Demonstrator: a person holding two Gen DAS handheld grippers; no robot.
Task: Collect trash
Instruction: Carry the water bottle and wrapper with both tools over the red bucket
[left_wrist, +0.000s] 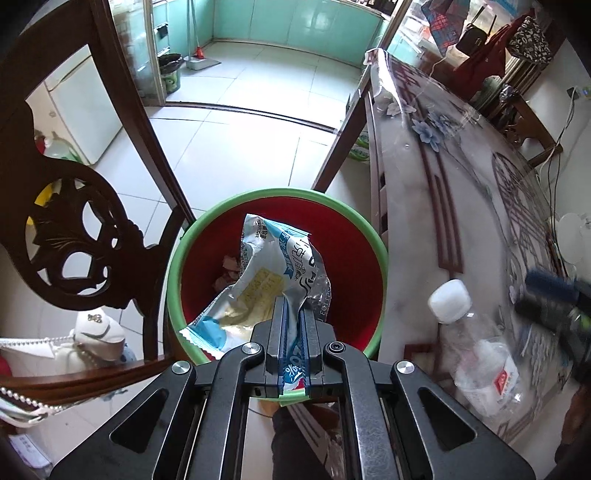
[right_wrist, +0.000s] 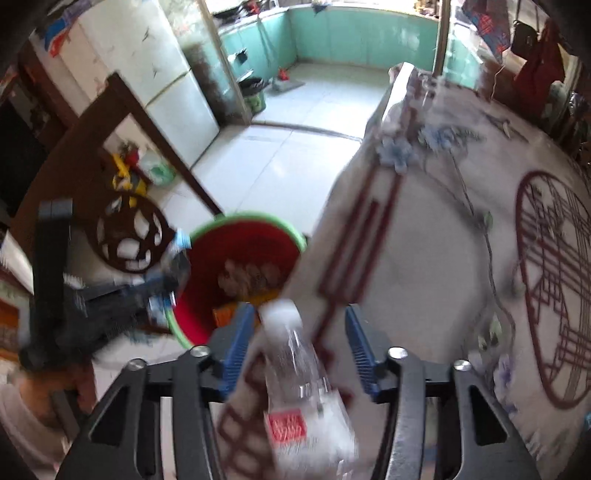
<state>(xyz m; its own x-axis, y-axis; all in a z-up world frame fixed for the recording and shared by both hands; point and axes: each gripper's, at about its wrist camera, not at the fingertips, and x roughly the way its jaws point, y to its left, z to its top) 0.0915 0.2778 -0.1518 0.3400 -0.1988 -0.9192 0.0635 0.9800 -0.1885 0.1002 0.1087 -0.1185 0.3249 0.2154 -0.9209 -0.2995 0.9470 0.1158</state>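
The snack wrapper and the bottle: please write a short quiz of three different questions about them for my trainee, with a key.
1. True or false: the left tongs are shut on the snack wrapper above the red bin.
2. Multiple choice: the plastic bottle lies A) inside the bin, B) on the table between the open right tongs, C) on the floor.
3. Fill in: the cap of the bottle is ____ in colour.

Key: 1 true; 2 B; 3 white.
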